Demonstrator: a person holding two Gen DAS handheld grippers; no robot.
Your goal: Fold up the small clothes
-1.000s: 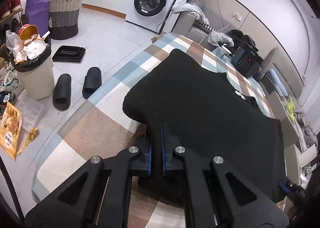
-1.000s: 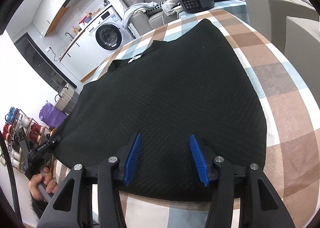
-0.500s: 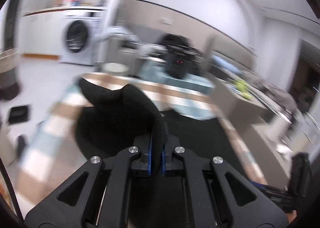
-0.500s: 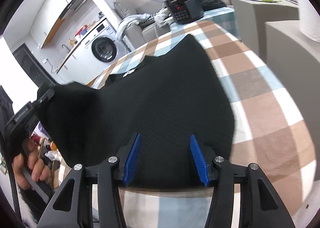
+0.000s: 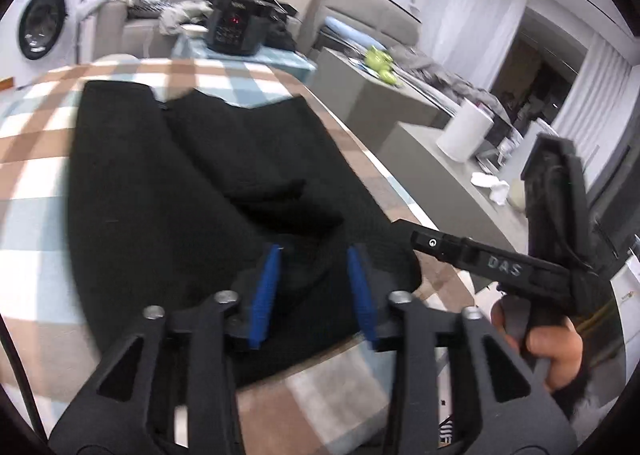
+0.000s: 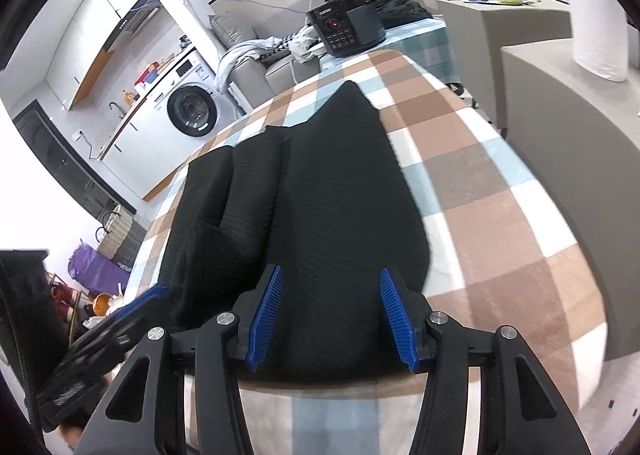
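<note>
Bare checked desk (image 6: 500,223) lies along the right edge beside the black garment (image 6: 320,215), and another bare strip along the left edge. At the far edge a black appliance (image 6: 346,29) stands in the way. Off the near right corner, the right gripper (image 5: 404,224) crowds the left gripper (image 5: 314,291).

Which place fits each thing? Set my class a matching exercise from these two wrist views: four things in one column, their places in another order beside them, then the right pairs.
Things
1. garment
2. cooker
3. washer
4. paper roll

Places
A. standing on the grey counter
B. lying on the checked cloth, one side folded over
C. at the far end of the table
D. on the floor under the worktop

Pairs: 1-B, 2-C, 3-D, 4-A
</note>
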